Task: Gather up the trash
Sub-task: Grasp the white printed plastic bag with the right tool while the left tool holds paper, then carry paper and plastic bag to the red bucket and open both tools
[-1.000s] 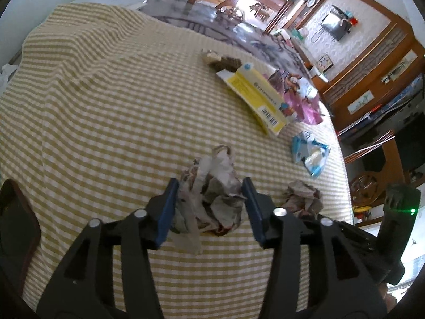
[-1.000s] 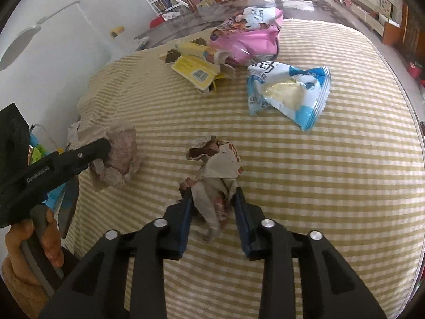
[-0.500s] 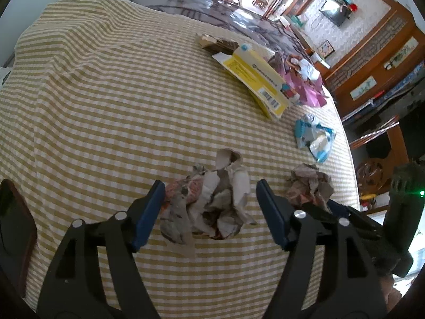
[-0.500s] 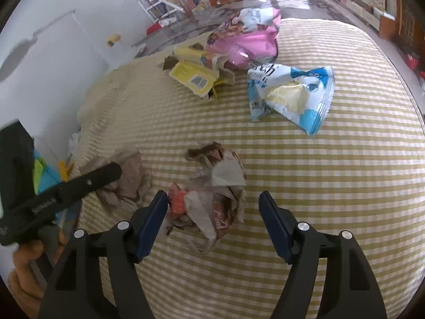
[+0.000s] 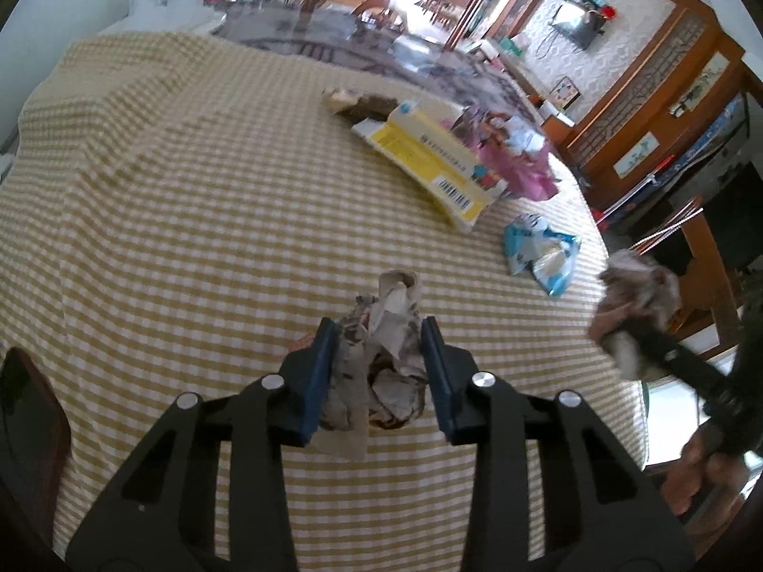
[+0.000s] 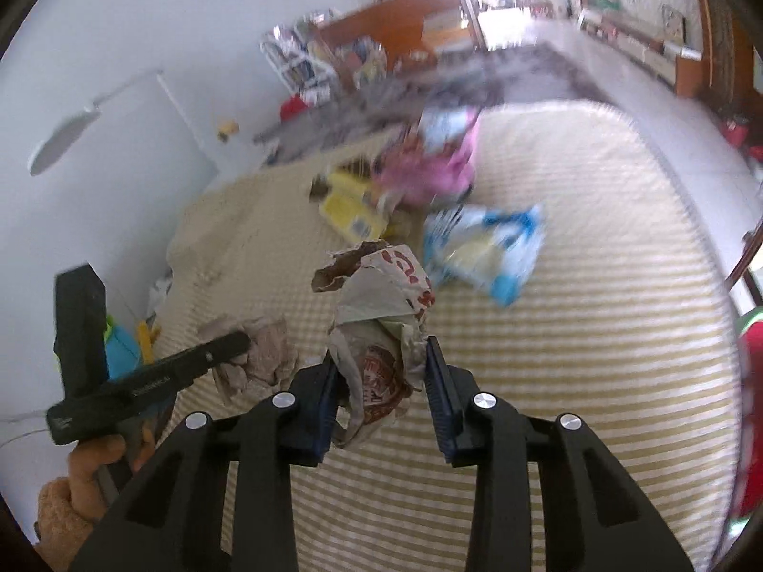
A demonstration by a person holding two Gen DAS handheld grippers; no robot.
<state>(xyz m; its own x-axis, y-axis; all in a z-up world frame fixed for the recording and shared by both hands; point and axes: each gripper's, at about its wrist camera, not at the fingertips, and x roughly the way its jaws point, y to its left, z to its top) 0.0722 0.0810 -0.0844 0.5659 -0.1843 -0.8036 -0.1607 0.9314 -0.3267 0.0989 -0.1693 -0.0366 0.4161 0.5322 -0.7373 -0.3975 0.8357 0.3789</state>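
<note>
1. The left gripper (image 5: pixel 379 362) clamps a crumpled grey-brown paper wad (image 5: pixel 384 352) at 6 o'clock on the yellow-checked tablecloth (image 5: pixel 190 219).
2. The right gripper (image 6: pixel 381 395) squeezes a crumpled red-printed white wrapper (image 6: pixel 381 329), raised above the cloth.
3. A yellow carton (image 5: pixel 429 162) lies at 1 o'clock.

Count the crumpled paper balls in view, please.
2. One paper ball sits between the left gripper jaws; the other between the right gripper jaws. More may be hidden.
</note>
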